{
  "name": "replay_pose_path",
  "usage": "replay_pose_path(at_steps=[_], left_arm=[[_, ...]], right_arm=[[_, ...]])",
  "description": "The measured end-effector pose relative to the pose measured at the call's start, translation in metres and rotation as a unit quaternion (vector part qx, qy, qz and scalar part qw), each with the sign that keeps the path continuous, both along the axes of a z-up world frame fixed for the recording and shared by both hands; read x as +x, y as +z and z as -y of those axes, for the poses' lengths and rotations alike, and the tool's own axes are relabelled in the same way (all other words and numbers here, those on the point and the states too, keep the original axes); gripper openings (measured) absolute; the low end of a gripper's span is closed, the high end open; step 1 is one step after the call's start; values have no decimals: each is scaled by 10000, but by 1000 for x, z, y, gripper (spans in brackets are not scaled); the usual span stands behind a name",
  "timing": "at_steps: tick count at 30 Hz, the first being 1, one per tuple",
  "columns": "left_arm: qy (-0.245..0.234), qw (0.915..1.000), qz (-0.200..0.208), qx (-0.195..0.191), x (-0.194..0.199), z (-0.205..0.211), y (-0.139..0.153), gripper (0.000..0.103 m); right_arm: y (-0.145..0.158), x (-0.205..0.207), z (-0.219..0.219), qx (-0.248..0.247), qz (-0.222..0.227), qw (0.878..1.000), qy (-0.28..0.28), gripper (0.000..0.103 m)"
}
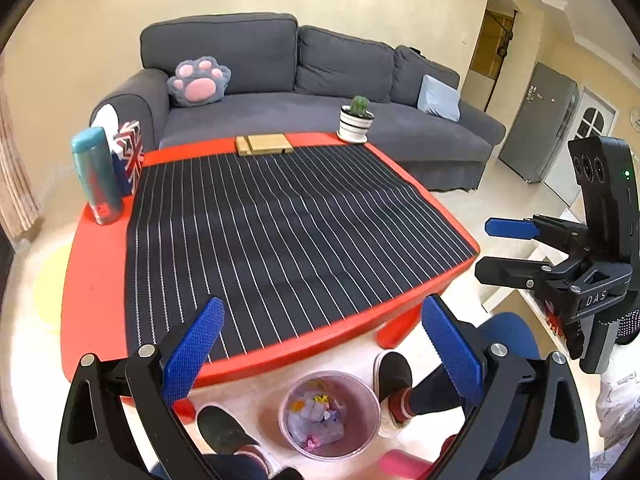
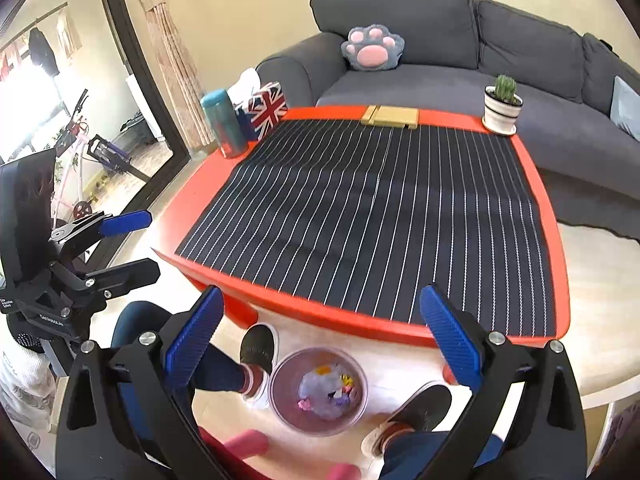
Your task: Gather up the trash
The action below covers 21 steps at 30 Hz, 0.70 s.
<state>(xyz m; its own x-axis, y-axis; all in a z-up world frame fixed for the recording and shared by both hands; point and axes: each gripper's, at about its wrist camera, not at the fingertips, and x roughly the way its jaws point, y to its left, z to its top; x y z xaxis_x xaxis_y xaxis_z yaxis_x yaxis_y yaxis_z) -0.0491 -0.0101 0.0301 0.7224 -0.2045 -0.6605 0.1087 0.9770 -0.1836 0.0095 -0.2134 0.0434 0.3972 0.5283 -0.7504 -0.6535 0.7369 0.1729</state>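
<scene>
A clear plastic bin stands on the floor below the table's near edge, between the person's feet. It holds crumpled white tissue and small coloured scraps. It also shows in the right wrist view. My left gripper is open and empty above the bin and the table edge. My right gripper is open and empty at about the same height. Each gripper shows in the other's view, the right one and the left one.
A red table carries a black striped mat, a teal bottle, a Union Jack tissue box, a wooden block and a potted cactus. A grey sofa stands behind.
</scene>
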Motion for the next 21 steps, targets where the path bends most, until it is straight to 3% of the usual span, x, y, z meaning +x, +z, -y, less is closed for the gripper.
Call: replay_pose_path(at_steps=[21], left_arm=[[48,9999,-13,-121,26,-15,5,97]], right_arm=[[8,19,-7,-7,142,9999,15,97]])
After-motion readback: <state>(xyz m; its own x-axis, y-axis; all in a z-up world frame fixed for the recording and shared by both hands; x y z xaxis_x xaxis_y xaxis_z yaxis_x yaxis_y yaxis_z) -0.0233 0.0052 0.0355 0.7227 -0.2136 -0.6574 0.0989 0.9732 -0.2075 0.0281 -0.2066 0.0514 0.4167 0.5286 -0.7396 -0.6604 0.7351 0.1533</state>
